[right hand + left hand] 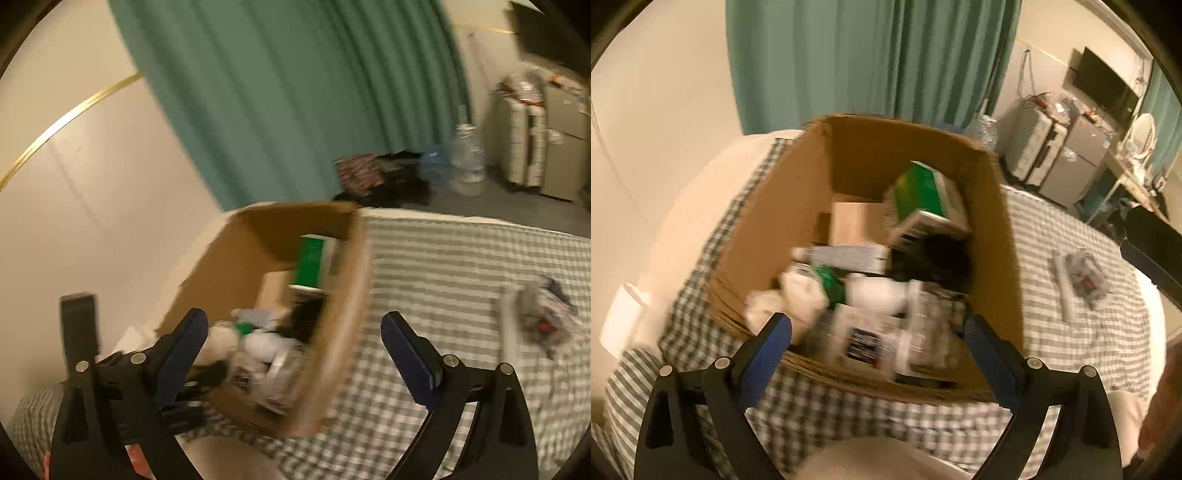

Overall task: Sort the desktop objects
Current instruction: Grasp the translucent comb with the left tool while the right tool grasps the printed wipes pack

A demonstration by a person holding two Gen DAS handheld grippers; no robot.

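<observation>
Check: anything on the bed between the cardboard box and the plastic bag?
Bare checked bedspread only, between cardboard box and plastic bag; right wrist view shows it, left wrist view agrees.

Warm, dim indoor light, strong fisheye bend, heavy motion blur.

Yellowish cast over walls and the checked bedcover [1071, 350]; soft shadow inside the cardboard box [871, 155], deepest on its far wall in the right wrist view. Contents of the box smeared beyond reading, the green carton [312, 260] streaked. Black vignette at all corners, straight edges curved near the rim. Curtain [288, 92] folds blurred; no glare.
</observation>
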